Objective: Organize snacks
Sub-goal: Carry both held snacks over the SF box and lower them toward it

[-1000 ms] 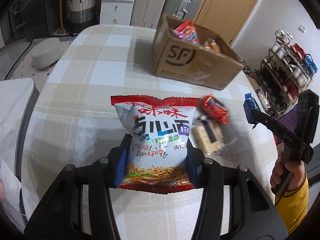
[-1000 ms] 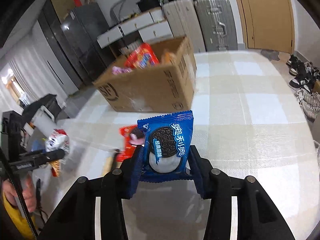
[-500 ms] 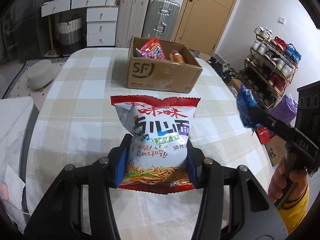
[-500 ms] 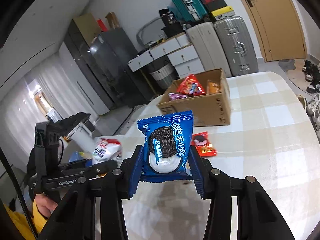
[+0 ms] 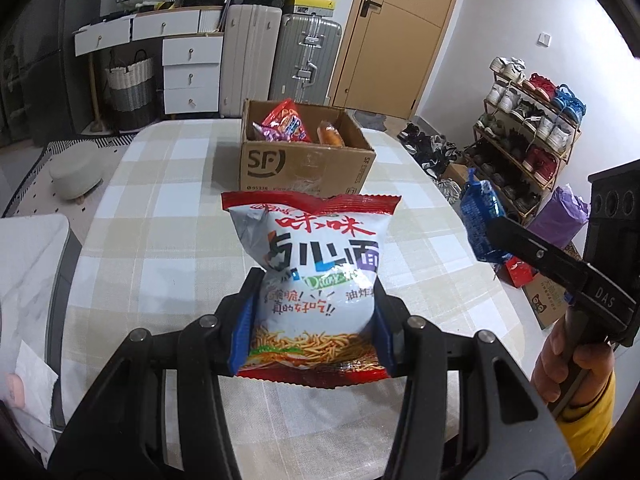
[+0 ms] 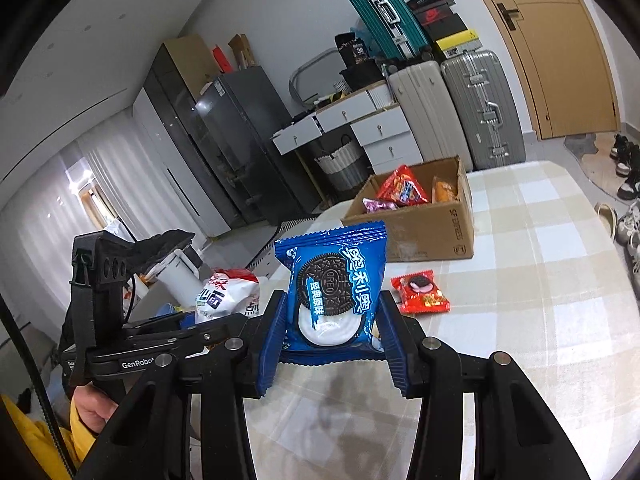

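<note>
My left gripper (image 5: 314, 320) is shut on a white and red noodle snack bag (image 5: 316, 280), held upright above the checked table (image 5: 160, 216). My right gripper (image 6: 332, 324) is shut on a blue Oreo packet (image 6: 336, 284), also lifted off the table. In the left wrist view the Oreo packet (image 5: 480, 220) shows at the right, pinched in the other gripper's fingers. An open cardboard box (image 5: 304, 164) with several snacks inside stands at the table's far end. In the right wrist view the box (image 6: 424, 216) is ahead, and a small red snack packet (image 6: 420, 292) lies on the cloth before it.
A person's hand and yellow sleeve (image 5: 576, 396) hold the right gripper's handle. Beyond the table stand suitcases (image 5: 304, 60), white drawers (image 5: 192, 76) and a shoe rack (image 5: 528, 132). A purple bag (image 5: 560, 216) and a carton sit on the floor at the right.
Both grippers have risen and drawn back with their snacks still gripped. The box now looks farther off, and the loose packets on the table have left the left wrist view.
</note>
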`<control>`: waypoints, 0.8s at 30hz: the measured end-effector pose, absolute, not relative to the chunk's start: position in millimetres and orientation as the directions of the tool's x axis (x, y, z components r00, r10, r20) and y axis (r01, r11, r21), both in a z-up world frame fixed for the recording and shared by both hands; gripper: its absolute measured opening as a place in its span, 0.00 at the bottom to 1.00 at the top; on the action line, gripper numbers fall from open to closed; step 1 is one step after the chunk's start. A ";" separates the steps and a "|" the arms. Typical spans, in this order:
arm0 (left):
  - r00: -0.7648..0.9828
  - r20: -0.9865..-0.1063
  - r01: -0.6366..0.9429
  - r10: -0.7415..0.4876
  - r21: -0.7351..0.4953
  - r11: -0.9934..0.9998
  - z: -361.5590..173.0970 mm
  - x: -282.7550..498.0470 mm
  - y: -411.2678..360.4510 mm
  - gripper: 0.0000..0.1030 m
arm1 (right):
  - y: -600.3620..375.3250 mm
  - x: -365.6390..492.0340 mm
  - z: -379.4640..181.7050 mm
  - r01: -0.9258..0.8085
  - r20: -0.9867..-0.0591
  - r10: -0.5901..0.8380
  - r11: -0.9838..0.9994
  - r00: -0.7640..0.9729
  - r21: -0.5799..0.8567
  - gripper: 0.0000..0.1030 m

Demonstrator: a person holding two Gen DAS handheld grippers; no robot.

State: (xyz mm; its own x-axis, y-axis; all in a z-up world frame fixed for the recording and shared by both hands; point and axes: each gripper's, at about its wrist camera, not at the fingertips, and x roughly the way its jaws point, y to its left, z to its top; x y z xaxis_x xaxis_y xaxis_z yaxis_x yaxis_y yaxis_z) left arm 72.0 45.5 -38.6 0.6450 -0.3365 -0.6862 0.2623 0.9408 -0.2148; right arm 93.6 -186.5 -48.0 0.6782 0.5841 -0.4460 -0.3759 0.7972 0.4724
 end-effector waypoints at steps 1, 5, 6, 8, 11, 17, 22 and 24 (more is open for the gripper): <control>0.647 -0.684 0.265 -0.337 -0.213 0.940 -35.6 73.0 46.2 0.44 | -186.5 93.3 -43.9 -0.381 -0.442 0.583 0.798 0.681 0.467 0.44; 0.653 -0.675 0.279 -0.345 -0.210 0.937 -23.0 86.8 48.8 0.44 | -188.0 100.2 -29.2 -0.395 -0.429 0.583 0.800 0.690 0.452 0.44; 0.654 -0.673 0.284 -0.346 -0.205 0.937 -19.0 92.0 48.8 0.44 | -188.3 103.5 -24.8 -0.400 -0.424 0.586 0.798 0.691 0.451 0.44; 0.656 -0.667 0.296 -0.352 -0.202 0.934 -11.2 102.6 49.0 0.44 | -188.8 114.8 -14.6 -0.408 -0.415 0.588 0.797 0.694 0.446 0.44; 0.650 -0.666 0.309 -0.365 -0.207 0.928 1.0 123.5 50.7 0.44 | -186.6 132.8 3.1 -0.423 -0.414 0.578 0.808 0.703 0.409 0.44; 0.658 -0.662 0.301 -0.359 -0.205 0.931 26.1 174.8 51.7 0.44 | -182.3 181.4 40.7 -0.456 -0.402 0.581 0.810 0.707 0.369 0.44; 0.654 -0.667 0.312 -0.357 -0.192 0.930 41.6 221.5 42.3 0.44 | -177.3 232.5 60.0 -0.458 -0.413 0.563 0.825 0.716 0.331 0.44; 0.662 -0.667 0.308 -0.343 -0.175 0.935 47.2 242.3 36.6 0.44 | -173.9 252.8 62.1 -0.456 -0.423 0.557 0.830 0.715 0.322 0.44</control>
